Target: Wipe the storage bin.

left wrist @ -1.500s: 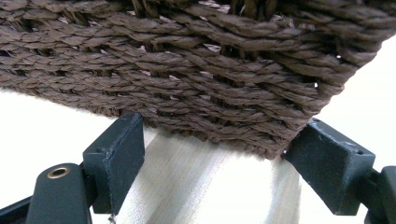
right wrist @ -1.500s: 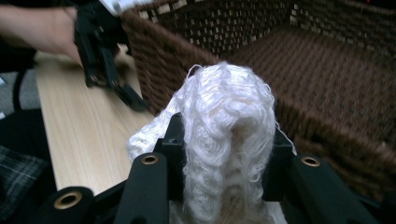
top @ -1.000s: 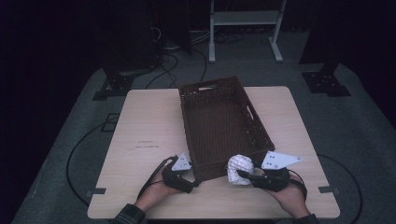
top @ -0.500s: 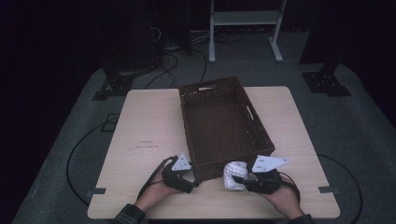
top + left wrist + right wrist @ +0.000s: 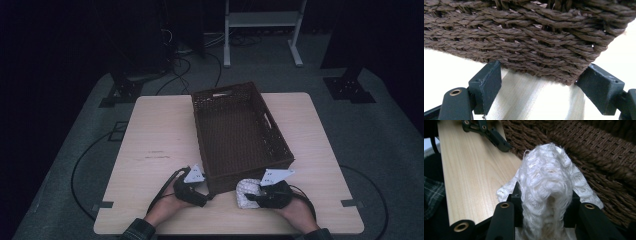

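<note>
High view: fixed overhead cam, person's side, facing fwd and down; takes in whole table (image 5: 150, 145) and floor beyond. Left gripper view: very close, low, facing the basket (image 5: 529, 37) wall. Right gripper view: close, angled across tabletop. Shared by all three: basket's near end and adjoining tabletop.

We saw a pale wooden tabletop (image 5: 160, 145) standing on grey carpet (image 5: 380, 150) in a dark room. Black cables (image 5: 80, 165) looped over the floor at both sides. Behind stood a white metal stand (image 5: 262, 22), with dark stand bases (image 5: 122, 92) at left and right (image 5: 347, 90). The walls were lost in shadow.
</note>
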